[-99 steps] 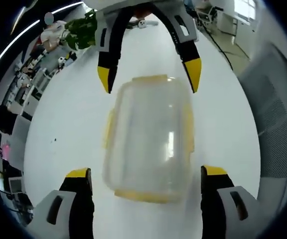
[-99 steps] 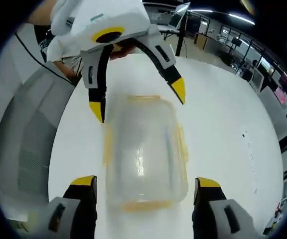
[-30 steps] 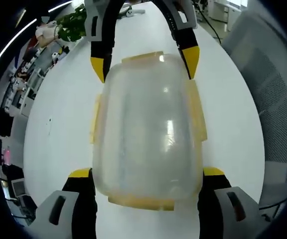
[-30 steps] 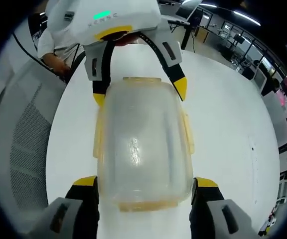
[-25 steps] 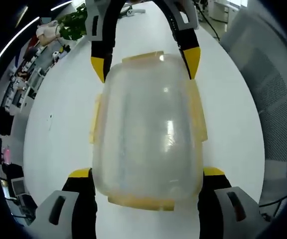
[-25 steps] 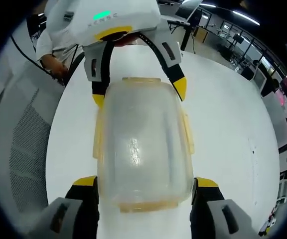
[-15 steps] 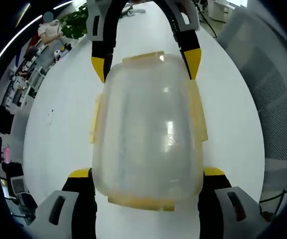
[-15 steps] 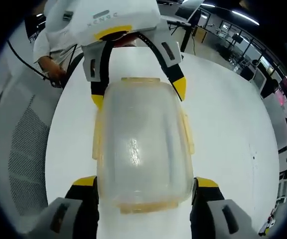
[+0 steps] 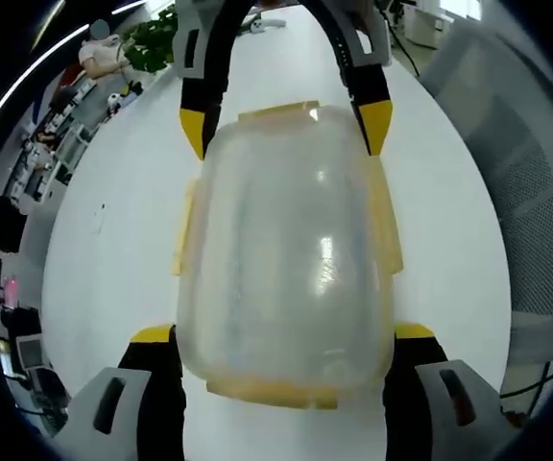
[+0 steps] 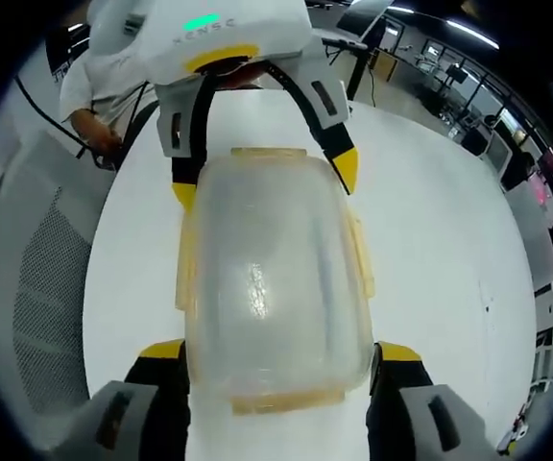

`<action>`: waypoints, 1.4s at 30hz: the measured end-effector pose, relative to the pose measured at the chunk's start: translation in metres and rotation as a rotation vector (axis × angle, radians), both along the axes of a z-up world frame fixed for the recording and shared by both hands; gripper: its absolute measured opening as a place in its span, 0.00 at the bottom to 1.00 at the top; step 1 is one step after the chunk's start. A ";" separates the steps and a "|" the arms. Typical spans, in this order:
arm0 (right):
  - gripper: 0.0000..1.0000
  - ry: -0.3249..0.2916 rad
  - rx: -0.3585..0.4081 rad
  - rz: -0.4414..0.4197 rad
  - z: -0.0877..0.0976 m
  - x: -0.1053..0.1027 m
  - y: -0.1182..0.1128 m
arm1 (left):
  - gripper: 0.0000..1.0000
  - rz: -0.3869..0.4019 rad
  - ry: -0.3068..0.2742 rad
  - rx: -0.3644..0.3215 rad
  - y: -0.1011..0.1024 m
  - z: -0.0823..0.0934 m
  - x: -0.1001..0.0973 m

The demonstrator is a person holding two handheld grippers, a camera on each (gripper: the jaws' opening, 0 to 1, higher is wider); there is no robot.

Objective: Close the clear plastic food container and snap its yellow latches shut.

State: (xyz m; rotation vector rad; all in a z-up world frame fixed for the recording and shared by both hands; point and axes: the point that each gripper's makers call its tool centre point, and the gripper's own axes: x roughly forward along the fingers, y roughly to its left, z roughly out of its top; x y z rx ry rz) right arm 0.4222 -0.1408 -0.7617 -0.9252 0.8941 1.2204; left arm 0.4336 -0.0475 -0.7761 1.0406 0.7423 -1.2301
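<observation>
The container (image 9: 286, 259) sits on the white table (image 9: 113, 250), long axis running from one claw to the other. The left gripper (image 9: 281, 336) is spread wide and straddles the near end, holding nothing. The right gripper (image 10: 276, 351), equally wide, straddles the opposite end. Side latches (image 10: 358, 254) look unsnapped
</observation>
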 end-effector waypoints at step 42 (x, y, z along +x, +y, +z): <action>0.75 -0.013 0.001 0.042 -0.001 0.059 0.002 | 0.84 0.058 0.009 -0.023 0.002 0.000 0.052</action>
